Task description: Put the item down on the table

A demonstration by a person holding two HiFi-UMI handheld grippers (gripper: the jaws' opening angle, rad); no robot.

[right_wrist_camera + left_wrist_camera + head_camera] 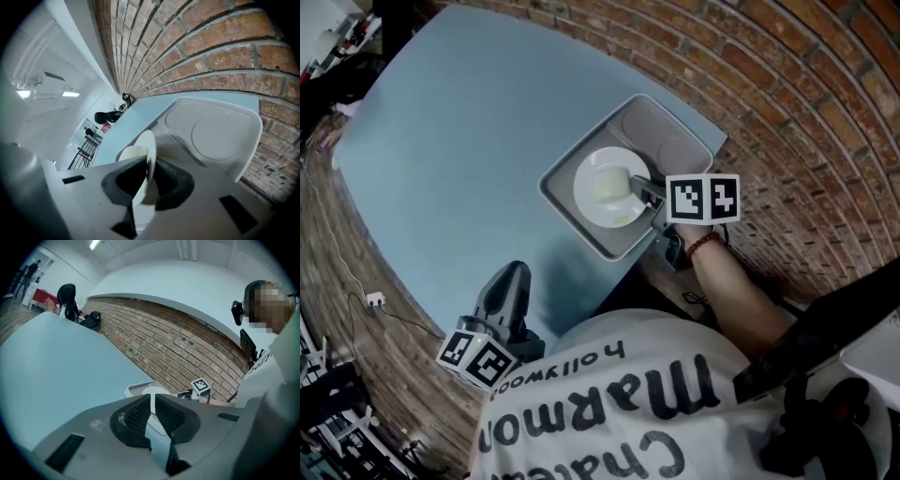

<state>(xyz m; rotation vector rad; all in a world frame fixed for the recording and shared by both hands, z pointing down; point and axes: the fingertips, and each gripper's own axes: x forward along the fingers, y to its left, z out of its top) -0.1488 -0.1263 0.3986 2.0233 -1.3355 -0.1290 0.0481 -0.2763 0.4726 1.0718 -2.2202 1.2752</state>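
A white plate (605,187) sits over the grey tray (567,202) at the near right edge of the pale blue table (459,159). My right gripper (649,195) is shut on the plate's rim; in the right gripper view the plate (143,154) stands edge-on between the two pads. My left gripper (511,291) hovers at the table's near edge with its jaws close together and nothing between them. The left gripper view shows the tray (138,389) and the plate (154,391) beyond its fingertips (152,408).
The tray has an empty round compartment (218,136) on its far side. A brick wall (787,103) runs close along the table's right edge. A cable and plug (375,300) lie on the wooden floor at the left. People stand far off (68,301).
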